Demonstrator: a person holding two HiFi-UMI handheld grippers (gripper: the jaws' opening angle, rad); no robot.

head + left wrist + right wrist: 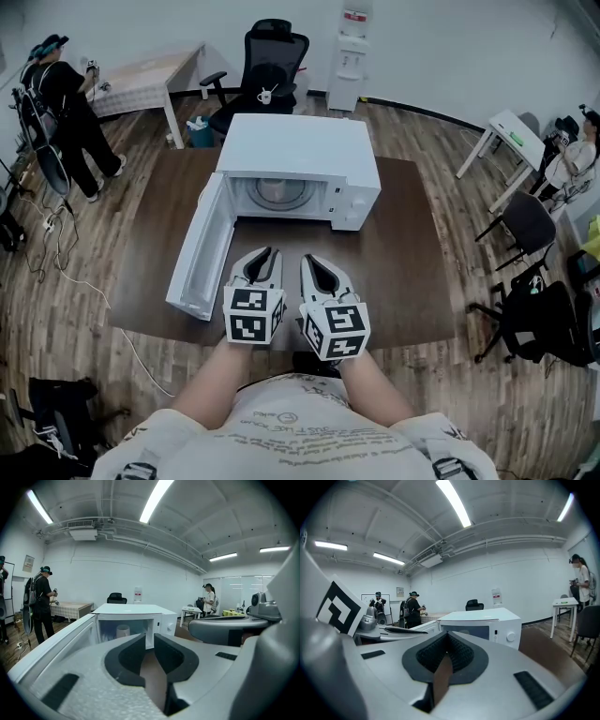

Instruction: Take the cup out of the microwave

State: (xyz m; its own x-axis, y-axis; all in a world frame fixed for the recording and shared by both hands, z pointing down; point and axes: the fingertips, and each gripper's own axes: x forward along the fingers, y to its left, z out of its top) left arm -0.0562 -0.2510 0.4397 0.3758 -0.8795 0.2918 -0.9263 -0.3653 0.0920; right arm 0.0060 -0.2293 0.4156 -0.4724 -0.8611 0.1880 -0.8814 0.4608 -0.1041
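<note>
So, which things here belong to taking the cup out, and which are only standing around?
For the job: cup inside the microwave; its open door; left tongs and right tongs, both empty.
Just around: black office chair, water dispenser, small white table, person.

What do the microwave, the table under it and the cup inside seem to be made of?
Microwave: white casing with a smooth, even sheen, likely painted metal or plastic.
Table: dark brown, low-sheen top, looks like wood or wood-look laminate.
Cup: pale and opaque, perhaps ceramic or paper; too small to tell.
</note>
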